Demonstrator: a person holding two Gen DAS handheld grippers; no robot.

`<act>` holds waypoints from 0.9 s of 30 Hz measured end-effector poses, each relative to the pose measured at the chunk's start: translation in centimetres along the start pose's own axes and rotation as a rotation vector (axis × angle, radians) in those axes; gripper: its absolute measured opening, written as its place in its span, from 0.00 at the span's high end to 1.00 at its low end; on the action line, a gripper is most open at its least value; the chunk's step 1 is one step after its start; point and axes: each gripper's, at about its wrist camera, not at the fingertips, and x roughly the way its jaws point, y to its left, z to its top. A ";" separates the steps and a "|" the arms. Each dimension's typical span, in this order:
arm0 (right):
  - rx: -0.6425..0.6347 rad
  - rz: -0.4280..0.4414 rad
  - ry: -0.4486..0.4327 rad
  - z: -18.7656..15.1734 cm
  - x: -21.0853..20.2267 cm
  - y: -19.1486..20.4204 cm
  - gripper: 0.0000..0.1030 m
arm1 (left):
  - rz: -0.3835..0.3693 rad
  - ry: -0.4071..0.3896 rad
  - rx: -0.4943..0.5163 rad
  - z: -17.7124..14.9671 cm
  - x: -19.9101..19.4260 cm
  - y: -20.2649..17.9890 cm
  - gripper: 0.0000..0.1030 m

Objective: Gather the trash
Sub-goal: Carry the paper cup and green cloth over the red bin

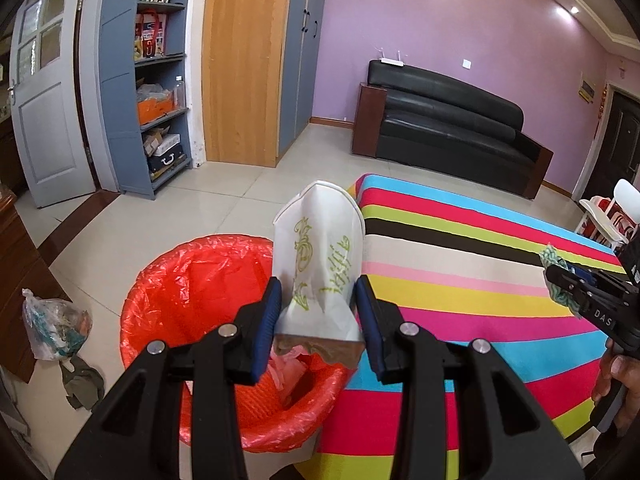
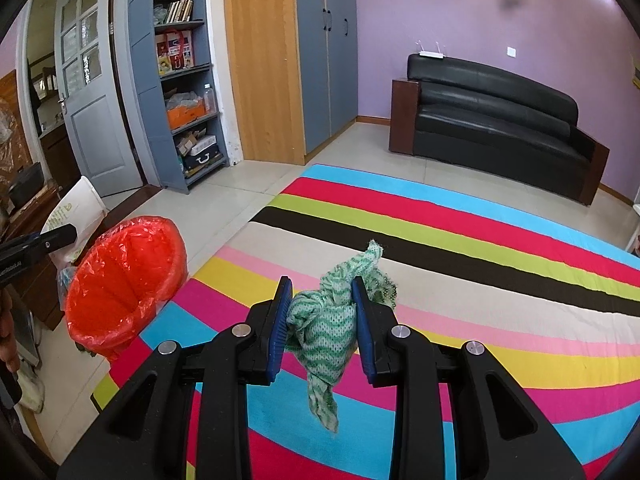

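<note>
My left gripper (image 1: 318,300) is shut on a white paper bag (image 1: 320,248) with green print and holds it upright above the right rim of the red bin (image 1: 192,280), which is lined with red plastic. My right gripper (image 2: 322,308) is shut on a crumpled green-and-white cloth (image 2: 328,328) and holds it above the striped mat (image 2: 460,280). The bin (image 2: 124,280) stands to the left of the mat in the right wrist view. The left gripper and bag (image 2: 72,216) show at the far left there. The right gripper with the cloth (image 1: 556,276) shows at the right edge of the left wrist view.
A tied plastic bag of rubbish (image 1: 52,320) and a dark rag (image 1: 84,380) lie on the tiled floor left of the bin. A black sofa (image 1: 448,120) stands along the purple wall. A grey bookshelf (image 1: 160,72) and wooden wardrobe (image 1: 240,60) are at the back left.
</note>
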 end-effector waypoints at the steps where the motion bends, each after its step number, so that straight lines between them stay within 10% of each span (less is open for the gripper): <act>1: -0.002 0.001 -0.001 0.0 0.0 0.1 0.72 | 0.003 0.000 -0.004 0.0 0.0 0.3 0.64; 27: -0.090 0.073 -0.027 2.8 -0.4 7.4 0.72 | 0.044 -0.034 -0.064 0.3 -1.7 3.8 0.64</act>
